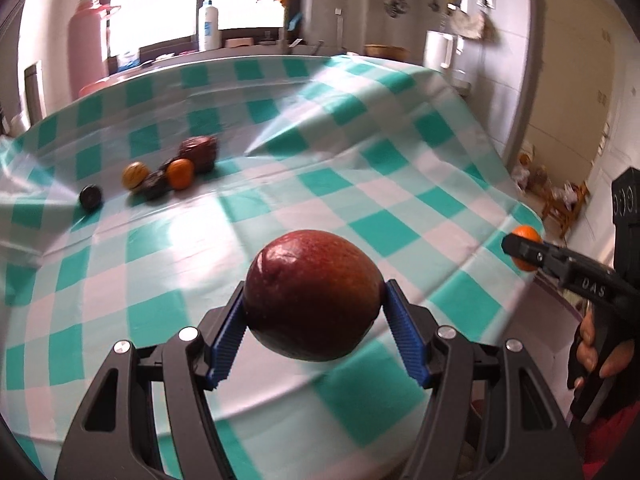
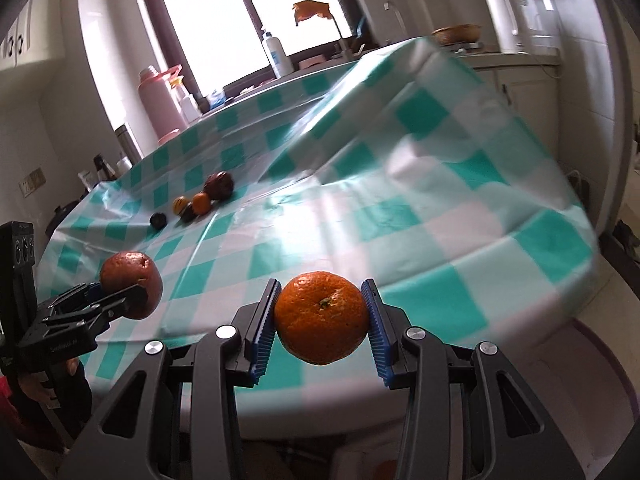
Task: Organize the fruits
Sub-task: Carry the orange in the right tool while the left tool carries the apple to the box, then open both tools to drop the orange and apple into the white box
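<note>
My left gripper (image 1: 314, 306) is shut on a dark red apple (image 1: 312, 294) and holds it above the near part of the checked table; it also shows in the right wrist view (image 2: 130, 284). My right gripper (image 2: 322, 316) is shut on an orange tangerine (image 2: 322, 316), held above the table's near edge; it shows in the left wrist view (image 1: 526, 246) at the far right. A cluster of fruit lies far left on the cloth: a big dark red fruit (image 1: 200, 152), a small orange (image 1: 180, 174), a yellowish fruit (image 1: 135, 175), and a dark round one (image 1: 91, 197).
A green-and-white checked tablecloth (image 1: 360, 168) covers the table, with a raised fold at the far right. A pink thermos (image 1: 88, 40), a white bottle (image 1: 209, 26), a kettle (image 2: 502, 26) and a basket (image 2: 456, 34) stand on the counter behind. The floor drops off to the right.
</note>
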